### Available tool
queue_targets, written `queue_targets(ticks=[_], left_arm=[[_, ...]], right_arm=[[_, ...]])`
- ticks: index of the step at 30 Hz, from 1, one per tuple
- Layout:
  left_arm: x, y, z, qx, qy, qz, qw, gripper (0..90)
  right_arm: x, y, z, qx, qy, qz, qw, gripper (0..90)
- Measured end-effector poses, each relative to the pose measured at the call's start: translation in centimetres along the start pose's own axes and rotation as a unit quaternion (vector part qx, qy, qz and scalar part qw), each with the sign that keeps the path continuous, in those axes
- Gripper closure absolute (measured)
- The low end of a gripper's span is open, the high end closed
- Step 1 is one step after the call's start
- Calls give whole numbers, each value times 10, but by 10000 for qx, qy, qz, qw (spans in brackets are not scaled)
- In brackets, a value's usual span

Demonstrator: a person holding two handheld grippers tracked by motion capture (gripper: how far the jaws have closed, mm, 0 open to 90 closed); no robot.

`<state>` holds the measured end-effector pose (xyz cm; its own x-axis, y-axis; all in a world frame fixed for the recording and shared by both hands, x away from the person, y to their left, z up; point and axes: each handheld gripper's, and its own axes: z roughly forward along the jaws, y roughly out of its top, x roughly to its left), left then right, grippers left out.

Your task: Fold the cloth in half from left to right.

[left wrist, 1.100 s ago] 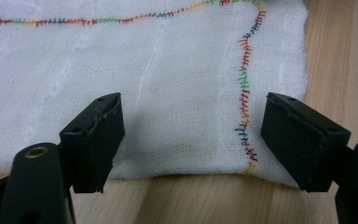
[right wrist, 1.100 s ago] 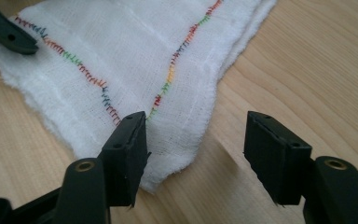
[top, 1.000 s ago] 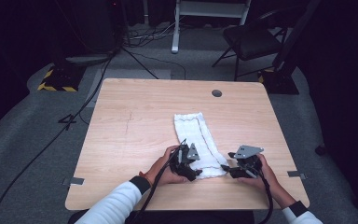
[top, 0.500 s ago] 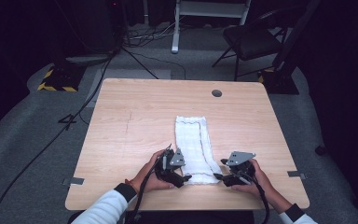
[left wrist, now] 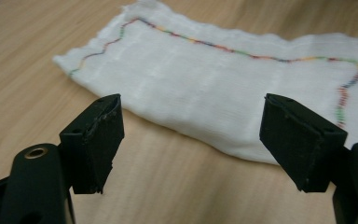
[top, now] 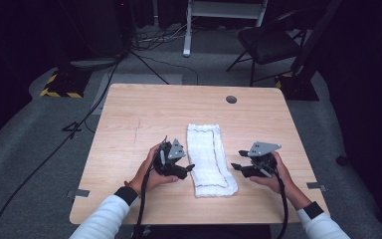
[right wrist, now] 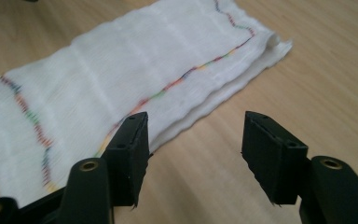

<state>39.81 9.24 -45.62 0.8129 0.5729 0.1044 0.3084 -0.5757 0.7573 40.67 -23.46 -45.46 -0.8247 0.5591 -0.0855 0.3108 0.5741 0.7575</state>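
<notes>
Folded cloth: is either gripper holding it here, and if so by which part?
Nothing is held. The left gripper and right gripper are both open beside the folded white cloth, which lies flat on the table.

cloth (top: 210, 159): white, multicolour stitched line; table (top: 139, 119): light wood grain

A light wooden bench (top: 139, 119) with a round cable hole (top: 231, 99) near its far edge carries a folded white cloth (top: 209, 159) with multicoloured stitching, lying flat near the front.
</notes>
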Motion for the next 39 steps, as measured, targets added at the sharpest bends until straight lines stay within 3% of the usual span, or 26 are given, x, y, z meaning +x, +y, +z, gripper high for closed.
queue_targets(ticks=[2,4,7,11,20,23,30,39], left_arm=[[10,4,6,57,203,-34,9998,214],[22,9,13,44,177,-257,9995,213],[38,17,22,57,213,-431,9988,219],[55,27,37,186,350,-471,9981,218],[84,38,67,369,453,-835,9948,222],[90,38,79,480,572,-925,9929,229],[94,35,103,616,547,-1101,9905,238],[98,32,113,693,315,-1222,9896,257]], right_arm=[[-11,10,8,154,-34,81,9998,430],[-21,19,16,139,-155,-1,9998,438],[-35,31,28,121,-205,120,9996,438],[-48,47,42,119,-231,161,9995,429],[-66,66,79,171,-313,365,9987,433],[-70,67,92,274,-380,441,9979,430],[-76,67,116,447,-443,580,9963,426],[-82,59,132,632,-385,774,9943,408]])
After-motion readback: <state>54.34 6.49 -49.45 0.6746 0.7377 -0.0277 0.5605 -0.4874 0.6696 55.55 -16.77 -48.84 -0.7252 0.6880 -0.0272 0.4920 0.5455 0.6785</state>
